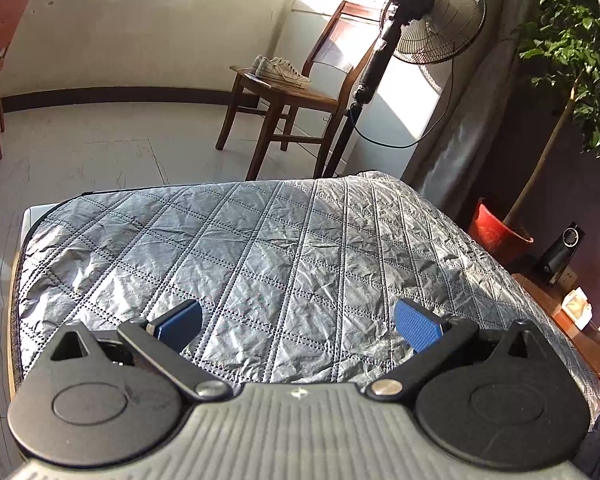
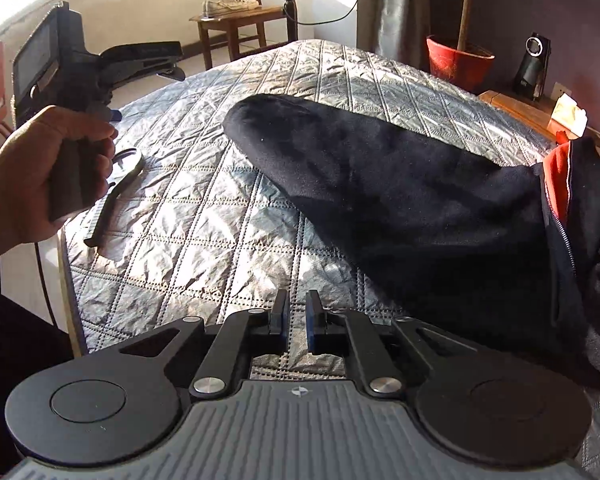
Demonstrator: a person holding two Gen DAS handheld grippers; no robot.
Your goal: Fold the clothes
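Note:
A dark navy jacket (image 2: 420, 208) with a red lining (image 2: 556, 180) and a zipper lies bunched on the silver quilted cover (image 2: 204, 216), one sleeve reaching toward the far side. My right gripper (image 2: 297, 322) is shut and empty, low over the cover just left of the jacket's near edge. My left gripper (image 1: 298, 326) is open and empty above bare quilted cover (image 1: 284, 240); the jacket is hidden from that view. The left gripper also shows in the right wrist view (image 2: 140, 60), held in a hand at the table's left edge.
A wooden chair (image 1: 284, 96) with white sneakers (image 1: 280, 70) stands beyond the table, next to a standing fan (image 1: 428, 20). A potted plant in a red pot (image 1: 496, 228) and a black speaker (image 1: 560, 252) are at the right. A black tool (image 2: 112, 196) lies on the cover's left side.

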